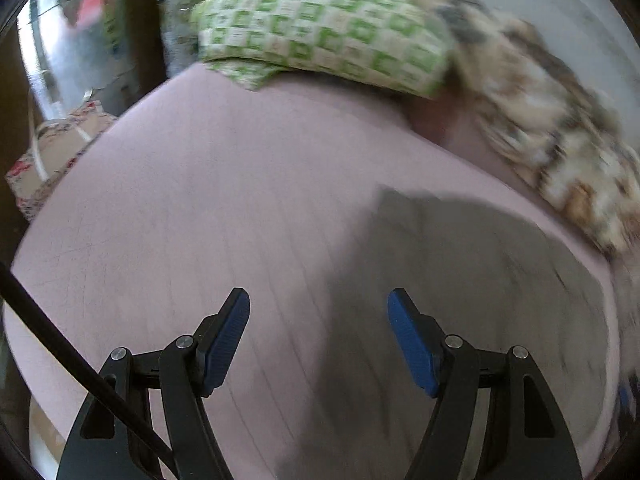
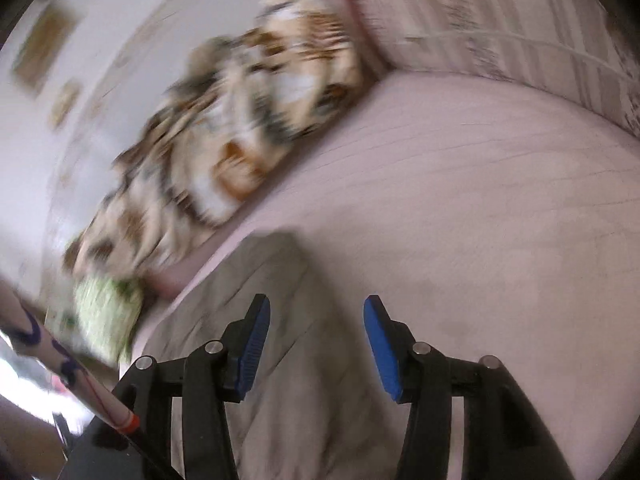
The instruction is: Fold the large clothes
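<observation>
Both my tongs hung over the pink bed (image 1: pixel 200 200) with nothing in them: the left tongs (image 1: pixel 319 340) stood wide apart and bare, and the right tongs (image 2: pixel 317 346) were spread as well, with no cloth between their blue pads. The grey garment (image 1: pixel 460 280) lay flat on the bed sheet, mostly below my right tongs in the right wrist view and off to the right of the left tongs in the other, one straight edge and a corner showing toward the far side. Beyond it lay a tiger-print blanket (image 2: pixel 240 120) in a heap, with a green checked pillow (image 1: pixel 320 28) beside it. Both pictures were smeared, so I judged my hands were travelling fast, and that was the chief risk: coming down again at that pace, I could have caught the bed sheet along with the garment, or nipped only one layer and dragged the fold askew. The blanket lay near the garment's far edge, so a careless sweep could have snagged it too. I could not tell how many folds were done.
</observation>
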